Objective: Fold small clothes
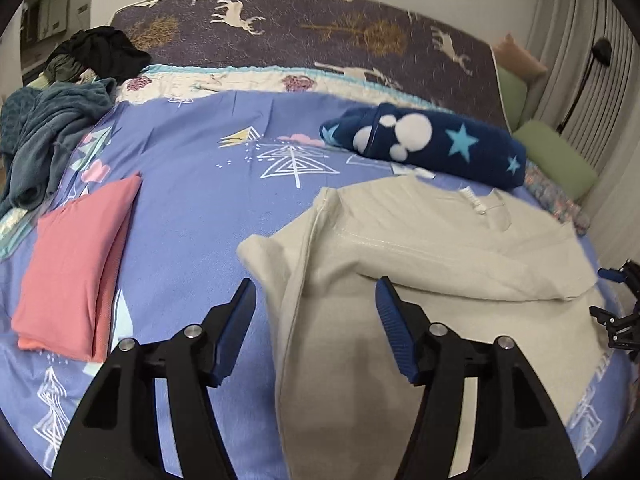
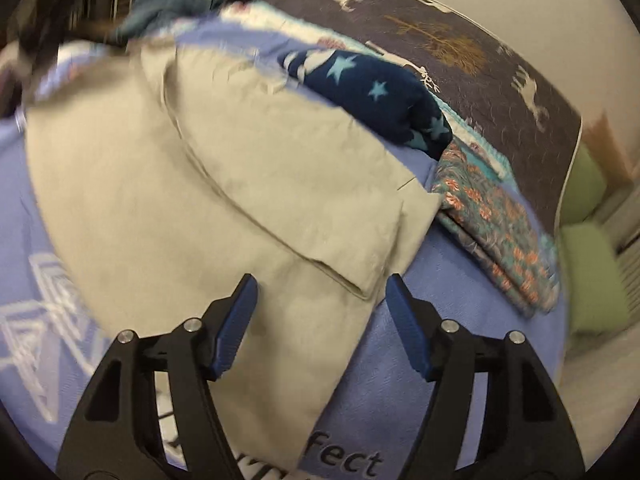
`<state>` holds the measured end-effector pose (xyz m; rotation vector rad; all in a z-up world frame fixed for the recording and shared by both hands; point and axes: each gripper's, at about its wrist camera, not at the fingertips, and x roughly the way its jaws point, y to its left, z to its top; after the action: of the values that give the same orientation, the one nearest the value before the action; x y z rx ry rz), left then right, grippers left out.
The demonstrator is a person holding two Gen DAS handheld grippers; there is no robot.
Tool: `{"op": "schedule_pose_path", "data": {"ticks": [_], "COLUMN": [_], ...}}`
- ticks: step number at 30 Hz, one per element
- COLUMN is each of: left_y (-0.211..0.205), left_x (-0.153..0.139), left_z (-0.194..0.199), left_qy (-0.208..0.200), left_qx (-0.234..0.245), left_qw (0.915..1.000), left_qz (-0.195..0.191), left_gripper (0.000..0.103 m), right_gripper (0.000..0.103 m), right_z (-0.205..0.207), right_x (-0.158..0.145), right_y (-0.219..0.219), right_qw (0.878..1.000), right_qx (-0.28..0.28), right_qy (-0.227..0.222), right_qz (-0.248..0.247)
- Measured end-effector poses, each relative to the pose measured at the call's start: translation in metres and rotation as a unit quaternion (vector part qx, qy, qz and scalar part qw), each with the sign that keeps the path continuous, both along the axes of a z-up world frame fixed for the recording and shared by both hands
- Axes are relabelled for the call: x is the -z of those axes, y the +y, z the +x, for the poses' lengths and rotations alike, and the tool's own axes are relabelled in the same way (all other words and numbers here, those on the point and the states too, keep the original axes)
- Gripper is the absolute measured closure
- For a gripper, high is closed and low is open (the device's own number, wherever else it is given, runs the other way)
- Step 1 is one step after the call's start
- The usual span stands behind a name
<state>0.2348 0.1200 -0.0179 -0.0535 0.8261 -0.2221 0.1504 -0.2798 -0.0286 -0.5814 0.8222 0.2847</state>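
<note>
Blue bedsheet [image 1: 192,220]; beige garment [image 1: 400,248] beneath open left tongs [image 1: 316,300].

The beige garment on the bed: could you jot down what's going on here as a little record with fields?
surface: bed with blue patterned sheet
item being folded: beige garment, lying flat, one flap folded over
left tool: open, above the garment, gripping nothing
right tool: open, above the garment's folded flap, gripping nothing
already folded: pink cloth
beyond the garment: navy star blanket
waiting pile: teal and dark clothes
</note>
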Motion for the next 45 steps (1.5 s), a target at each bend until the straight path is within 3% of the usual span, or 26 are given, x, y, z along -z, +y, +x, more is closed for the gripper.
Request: {"op": "schedule_pose_path", "data": {"ticks": [4, 5, 7, 8, 9, 12, 18, 20, 22, 23, 27, 30, 31, 32, 34, 38, 42, 45], "left_y": [-0.015, -0.016, -0.011, -0.008, -0.004, 0.01, 0.027, 0.026, 0.023, 0.02, 0.007, 0.005, 0.006, 0.008, 0.011, 0.012, 0.013, 0.009], "left_x": [0.01, 0.01, 0.004, -0.001, -0.005, -0.011, 0.003, 0.007, 0.01, 0.012, 0.016, 0.015, 0.014, 0.011, 0.004, -0.019, -0.047, -0.06], "left_z": [0.034, 0.042, 0.052, 0.054, 0.053, 0.048, 0.051, 0.055, 0.061, 0.064, 0.072, 0.074, 0.074, 0.073, 0.071, 0.057, 0.045, 0.053], "left_qy": [0.013, 0.014, 0.011, 0.008, -0.001, -0.023, -0.004, 0.003, 0.013, 0.018, 0.034, 0.033, 0.031, 0.025, 0.014, -0.031, -0.079, -0.103], "left_qx": [0.001, 0.001, 0.003, -0.006, -0.011, -0.025, -0.028, -0.031, -0.034, -0.031, -0.024, -0.025, -0.026, -0.029, -0.028, -0.016, -0.01, -0.012], "left_qw": [0.9987, 0.9987, 0.9997, 0.9999, 0.9998, 0.9982, 0.9948, 0.9938, 0.9942, 0.9949, 0.9973, 0.9977, 0.9977, 0.9977, 0.9973, 0.9959, 0.9908, 0.9893], "left_qz": [0.05, 0.048, 0.019, 0.002, -0.014, -0.049, -0.097, -0.107, -0.102, -0.094, -0.061, -0.053, -0.054, -0.056, -0.066, -0.084, -0.109, -0.102], "left_gripper": [0.041, 0.046, 0.101, 0.101, 0.101, 0.101, 0.1, 0.092, 0.072, 0.071, 0.071, 0.086, 0.091, 0.093, 0.097, 0.1, 0.1, 0.1], "right_gripper": [0.033, 0.039, 0.054, 0.066, 0.071, 0.073, 0.058, 0.054, 0.053, 0.051, 0.049, 0.05, 0.058, 0.074, 0.098, 0.099, 0.099, 0.099], "right_z": [0.035, 0.045, 0.067, 0.075, 0.082, 0.097, 0.108, 0.112, 0.119, 0.124, 0.156, 0.177, 0.183, 0.186, 0.189, 0.165, 0.14, 0.136], "right_x": [-0.001, -0.005, -0.015, -0.02, -0.027, -0.039, -0.032, -0.026, -0.022, -0.022, -0.014, -0.004, -0.001, 0.002, 0.002, -0.027, -0.061, -0.081], "right_y": [0.001, -0.001, -0.01, -0.016, -0.021, -0.046, -0.066, -0.065, -0.061, -0.06, -0.054, -0.056, -0.056, -0.055, -0.051, -0.057, -0.076, -0.083], "right_qw": [0.999, 0.998, 0.995, 0.992, 0.989, 0.974, 0.956, 0.954, 0.953, 0.953, 0.948, 0.938, 0.934, 0.933, 0.936, 0.933, 0.92, 0.92], "right_qx": [0.025, 0.04, 0.07, 0.083, 0.096, 0.136, 0.145, 0.144, 0.148, 0.15, 0.183, 0.208, 0.211, 0.216, 0.21, 0.196, 0.19, 0.192], "right_qy": [-0.039, -0.055, -0.068, -0.069, -0.069, -0.066, 0.002, 0.019, 0.03, 0.034, 0.053, 0.068, 0.074, 0.075, 0.072, 0.005, -0.045, -0.075], "right_qz": [-0.009, -0.005, 0.035, 0.061, 0.089, 0.168, 0.254, 0.261, 0.261, 0.262, 0.253, 0.267, 0.278, 0.277, 0.274, 0.301, 0.34, 0.332]}}
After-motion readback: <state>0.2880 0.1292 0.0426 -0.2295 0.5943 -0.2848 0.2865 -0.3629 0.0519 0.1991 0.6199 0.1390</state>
